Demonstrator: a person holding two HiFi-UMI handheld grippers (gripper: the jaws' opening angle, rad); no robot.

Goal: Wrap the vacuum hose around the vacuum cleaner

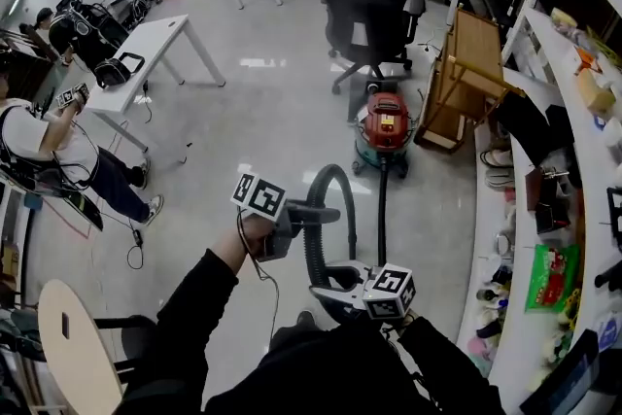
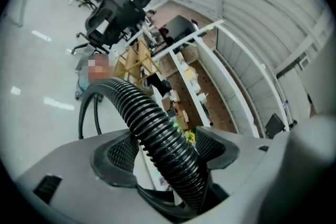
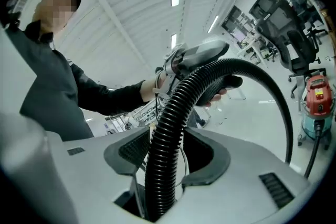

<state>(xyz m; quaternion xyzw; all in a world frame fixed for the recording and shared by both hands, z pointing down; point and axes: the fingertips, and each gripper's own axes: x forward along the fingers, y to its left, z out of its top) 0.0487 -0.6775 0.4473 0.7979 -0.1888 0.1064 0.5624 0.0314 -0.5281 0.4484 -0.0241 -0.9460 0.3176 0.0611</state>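
The red and teal vacuum cleaner (image 1: 386, 123) stands on the shiny floor ahead of me and shows small at the right in the right gripper view (image 3: 316, 99). Its black ribbed hose (image 1: 335, 178) arches up from it and loops through both grippers. My left gripper (image 1: 326, 216) has the hose (image 2: 142, 105) between its jaws, with a gap beside the left pad, so it is open. My right gripper (image 1: 330, 279), lower and nearer my body, is shut on the hose (image 3: 252, 68), which runs up between its pads (image 3: 134, 152).
A black office chair (image 1: 374, 0) stands behind the vacuum, and a wooden rack (image 1: 462, 78) to its right. A cluttered white counter (image 1: 544, 238) runs along the right. A white table (image 1: 146, 44) and a person (image 1: 39, 136) are at the left. A thin black cable (image 1: 382, 209) trails from the vacuum.
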